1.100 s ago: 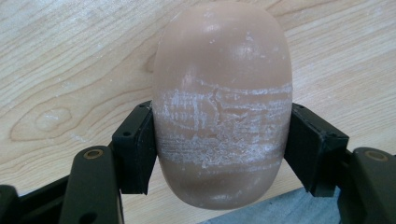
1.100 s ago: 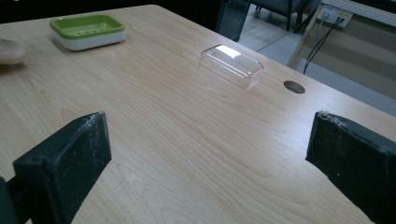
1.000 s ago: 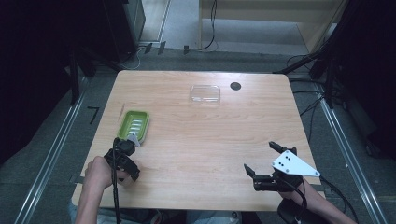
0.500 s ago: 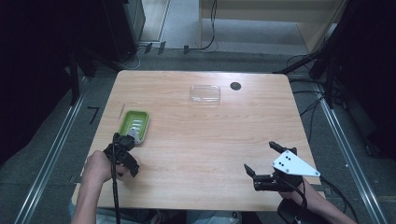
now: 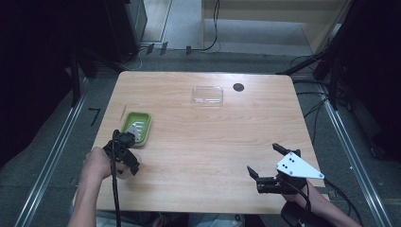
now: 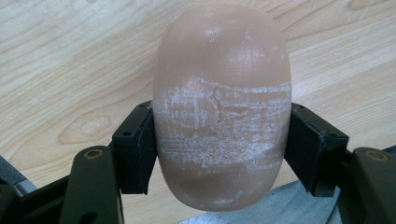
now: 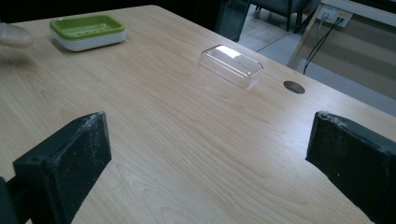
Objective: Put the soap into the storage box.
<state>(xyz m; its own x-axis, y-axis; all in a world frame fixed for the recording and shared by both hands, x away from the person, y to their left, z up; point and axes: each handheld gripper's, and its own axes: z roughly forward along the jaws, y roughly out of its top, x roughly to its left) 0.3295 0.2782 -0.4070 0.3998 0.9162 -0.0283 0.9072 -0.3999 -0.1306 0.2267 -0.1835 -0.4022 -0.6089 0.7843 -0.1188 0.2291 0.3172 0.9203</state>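
Soap bar [image 6: 222, 112]: tan, oval, whitish scuffing across its middle; sitting clamped between both black jaws in the left gripper view, wood grain showing behind it.
Left gripper [image 5: 126, 144]: closing on the soap bar from both sides; sitting over the near-left part of the table in the high view, just in front of the green dish, cable trailing toward the near edge.
Left hand [image 5: 98, 163]: wrapping the gripper body, forearm entering from the bottom edge.
Right gripper [image 5: 265, 163]: resting with jaws spread wide and gripping nothing; sitting near the near-right corner, grey three-cornered plate on top.
Green dish [image 5: 136, 127]: rectangular, white underside showing in the right gripper view [image 7: 87, 31]; lying near the left edge of the table.
Clear lid [image 5: 207, 95]: transparent, rectangular; lying toward the far edge, well apart from both grippers.
Round hole [image 5: 238, 87]: dark, sitting just right of the clear lid.
Table [image 5: 203, 151]: light wood, carrying all of the above.
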